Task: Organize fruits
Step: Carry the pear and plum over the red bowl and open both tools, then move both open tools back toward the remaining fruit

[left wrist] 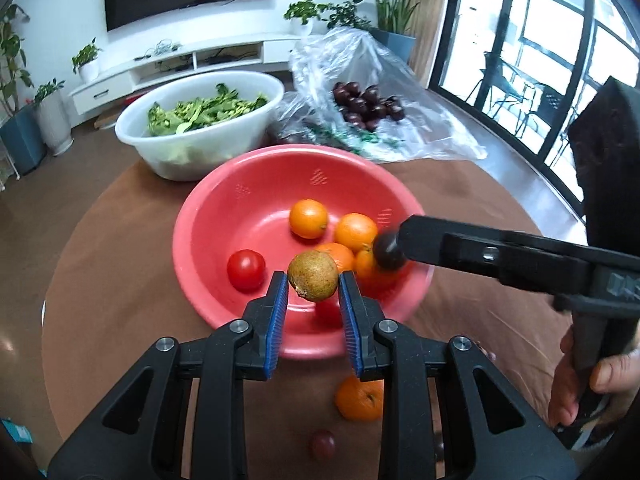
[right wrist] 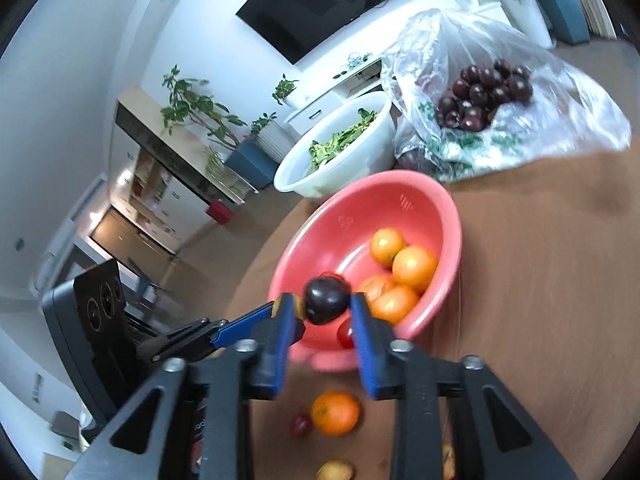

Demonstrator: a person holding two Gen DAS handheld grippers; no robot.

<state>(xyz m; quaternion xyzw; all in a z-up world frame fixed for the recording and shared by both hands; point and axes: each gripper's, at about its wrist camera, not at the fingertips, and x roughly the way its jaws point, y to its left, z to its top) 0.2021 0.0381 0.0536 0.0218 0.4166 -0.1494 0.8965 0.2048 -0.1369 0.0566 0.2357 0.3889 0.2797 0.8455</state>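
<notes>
My left gripper (left wrist: pixel 313 280) is shut on a brown-green kiwi (left wrist: pixel 313 276), held above the near side of the red bowl (left wrist: pixel 208 216). Several oranges (left wrist: pixel 308 218) and a red tomato (left wrist: pixel 246 270) lie in the bowl. My right gripper (right wrist: pixel 323 306) reaches in from the right over the bowl's rim (right wrist: pixel 440 200). Its jaws stand open, and a dark plum (right wrist: pixel 327 300) sits blurred between the fingertips with a gap at its left side. On the table in front of the bowl lie one orange (left wrist: pixel 359 398) and a small dark red fruit (left wrist: pixel 322 444).
A white bowl of greens (left wrist: pixel 200 120) stands behind the red bowl. Beside it is a clear plastic bag (left wrist: pixel 400 80) holding several dark plums (left wrist: pixel 368 104). A yellowish fruit (right wrist: pixel 335 470) lies near the round brown table's front edge. A hand (left wrist: pixel 580 380) grips the right tool's handle.
</notes>
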